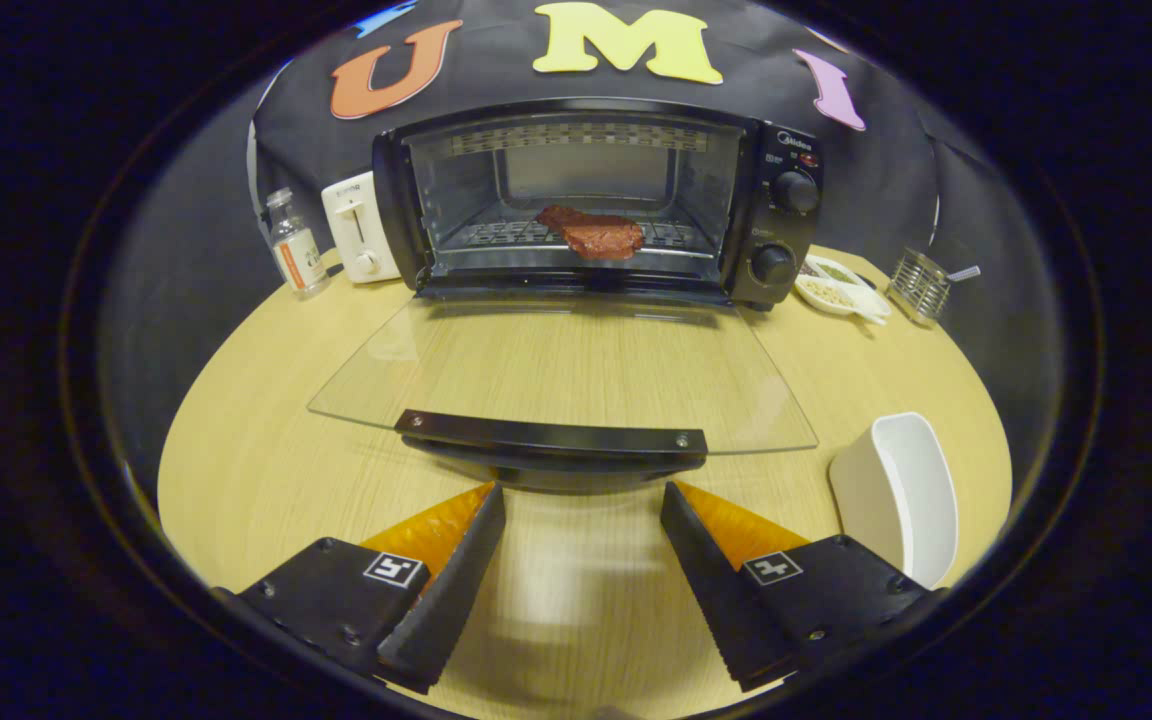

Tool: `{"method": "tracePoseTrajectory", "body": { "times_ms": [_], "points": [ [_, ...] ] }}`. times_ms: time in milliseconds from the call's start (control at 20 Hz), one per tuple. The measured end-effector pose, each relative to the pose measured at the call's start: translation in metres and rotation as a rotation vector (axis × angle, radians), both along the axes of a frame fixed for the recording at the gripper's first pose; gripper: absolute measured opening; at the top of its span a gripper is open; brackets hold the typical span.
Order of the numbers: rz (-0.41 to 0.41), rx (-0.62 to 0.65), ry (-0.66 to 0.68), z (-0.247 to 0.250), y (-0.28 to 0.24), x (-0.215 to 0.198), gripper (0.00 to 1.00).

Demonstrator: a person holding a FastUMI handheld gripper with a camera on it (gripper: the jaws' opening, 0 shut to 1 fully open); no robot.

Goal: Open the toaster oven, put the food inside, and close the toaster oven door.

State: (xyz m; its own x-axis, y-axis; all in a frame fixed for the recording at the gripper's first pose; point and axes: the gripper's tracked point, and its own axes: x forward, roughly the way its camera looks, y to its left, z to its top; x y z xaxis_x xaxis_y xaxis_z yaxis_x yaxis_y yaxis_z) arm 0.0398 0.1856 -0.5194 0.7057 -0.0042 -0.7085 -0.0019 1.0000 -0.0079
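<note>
The tool (583, 498) is seen at the bottom centre of the frame with its two fingers spread wide apart and nothing gripped between them; only bare tabletop (266, 470) lies in the gap. Just ahead of the fingertips, the dark handle (551, 437) of the toaster oven door is found, close to them but not touched. The glass door (576, 365) is folded fully down and lies flat above the wood, through which the grain is seen. Beyond it, in the upper centre, the toaster oven (596, 200) stands open, and the food (593, 233), a reddish-brown slab, is seen resting on the wire rack inside. Two knobs are carried on the oven's right panel. In the lower right, a white container (898, 500) stands beside the right finger. To the upper left, a small bottle (294, 243) and a white appliance (360, 227) are placed beside the oven; to the upper right, a white dish (841, 285) and a wire holder (919, 286) are set.
</note>
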Motion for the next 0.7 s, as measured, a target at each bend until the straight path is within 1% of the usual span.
{"method": "tracePoseTrajectory", "body": {
  "times_ms": [350,700],
  "points": [
    [0.011,0.016,0.011,0.008,0.004,0.002,1.0],
    [0.018,0.022,-0.052,0.061,0.003,0.027,1.0]
  ]
}}
